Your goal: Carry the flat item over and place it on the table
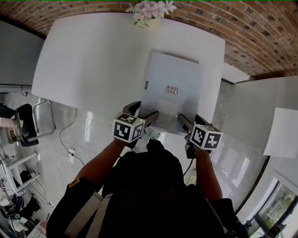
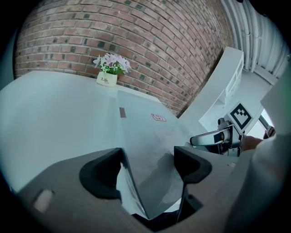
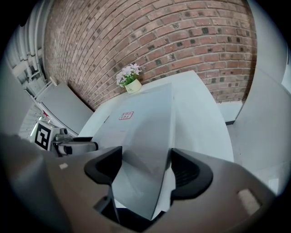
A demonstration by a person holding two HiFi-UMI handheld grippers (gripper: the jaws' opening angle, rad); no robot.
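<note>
The left tongs (image 2: 149,159) and the right tongs (image 3: 145,159) are each pinching the near end of the flat white board (image 1: 171,86), which is reaching out over the near edge of the white worktop (image 1: 93,60), so the carrying seems nearly done and lowering it flat, then letting go, comes next.

- Was walled in red brick (image 1: 242,28) on the far side.
- Held a white table (image 1: 93,60) against it, potted flowers (image 1: 151,10) at the far edge.
- Had a glossy pale floor (image 1: 88,132), with cables (image 1: 70,153) and a chair (image 1: 27,123) at left.
- Showed a window (image 1: 279,209) lower right.
</note>
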